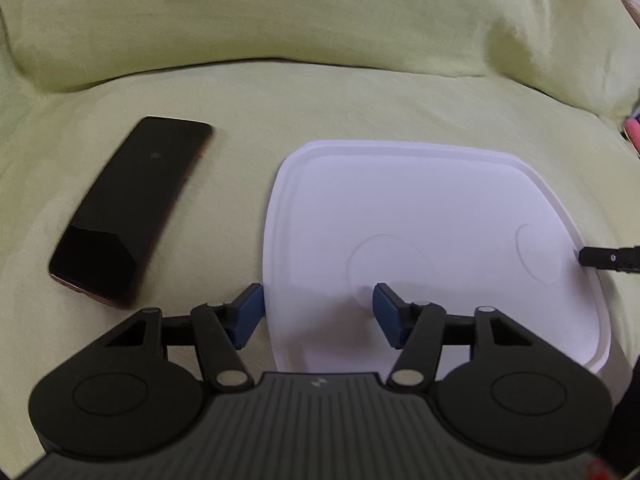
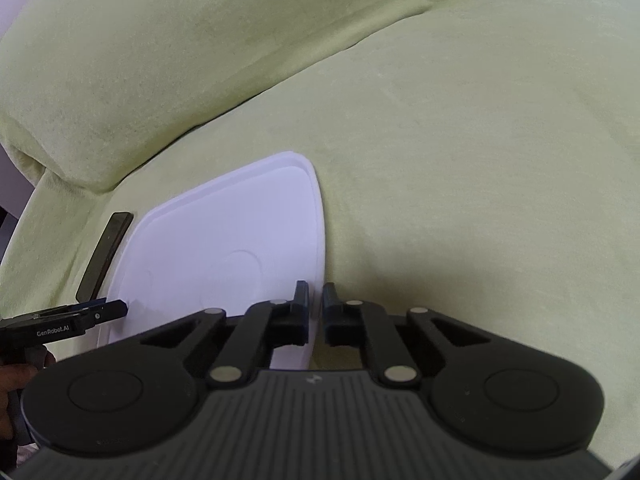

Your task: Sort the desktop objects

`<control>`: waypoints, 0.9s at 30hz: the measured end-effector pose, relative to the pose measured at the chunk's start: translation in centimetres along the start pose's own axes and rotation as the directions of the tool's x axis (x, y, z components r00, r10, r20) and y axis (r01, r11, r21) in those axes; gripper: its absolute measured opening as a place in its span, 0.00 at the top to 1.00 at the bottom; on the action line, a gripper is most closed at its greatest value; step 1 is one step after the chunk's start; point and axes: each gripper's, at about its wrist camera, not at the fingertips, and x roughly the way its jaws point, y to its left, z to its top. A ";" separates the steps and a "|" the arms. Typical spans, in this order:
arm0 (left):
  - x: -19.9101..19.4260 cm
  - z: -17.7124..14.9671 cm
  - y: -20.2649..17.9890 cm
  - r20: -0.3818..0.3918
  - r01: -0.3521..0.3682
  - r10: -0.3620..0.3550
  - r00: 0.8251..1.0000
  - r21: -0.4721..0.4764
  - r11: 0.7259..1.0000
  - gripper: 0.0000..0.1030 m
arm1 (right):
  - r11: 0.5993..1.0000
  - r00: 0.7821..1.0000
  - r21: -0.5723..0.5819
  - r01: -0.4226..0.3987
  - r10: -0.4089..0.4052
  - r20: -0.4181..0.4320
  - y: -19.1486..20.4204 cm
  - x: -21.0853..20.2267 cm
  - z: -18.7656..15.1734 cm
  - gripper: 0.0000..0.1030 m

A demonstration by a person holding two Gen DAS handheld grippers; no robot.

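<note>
A white flat tray [image 1: 420, 200] lies on a green sofa seat. Left of it lies a black phone [image 1: 132, 208], screen up and slanted. My left gripper [image 1: 319, 312] stands open astride the tray's near left edge, one blue pad outside the rim and one over the tray. In the right wrist view, my right gripper [image 2: 316, 308] is shut on the tray's [image 2: 224, 240] right rim. One of its fingers [image 1: 600, 258] shows at the tray's right edge in the left wrist view. The phone [image 2: 106, 254] shows beyond the tray's far side.
The green back cushion [image 1: 280, 20] rises behind the seat [image 2: 480, 160], which stretches wide to the right of the tray. A pink object [image 1: 634, 128] peeks in at the far right edge. A hand [image 2: 10, 380] holds the left gripper's handle.
</note>
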 end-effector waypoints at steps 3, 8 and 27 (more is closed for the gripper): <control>0.1 -0.4 -1.4 -0.009 0.021 -0.021 1.000 0.020 1.000 0.40 | 0.999 0.999 0.000 0.032 -0.032 -0.005 -0.6 -1.2 -0.1 0.93; 0.3 -0.8 -3.8 -0.032 0.055 -0.052 0.998 0.081 0.995 0.40 | 0.997 0.998 0.018 0.068 -0.068 -0.014 -2.8 -3.3 -1.0 0.93; 0.8 0.6 -3.0 -0.065 0.078 -0.077 0.995 -0.001 0.997 0.60 | 0.998 1.000 0.058 0.015 -0.014 -0.026 -5.3 -3.7 -1.5 0.90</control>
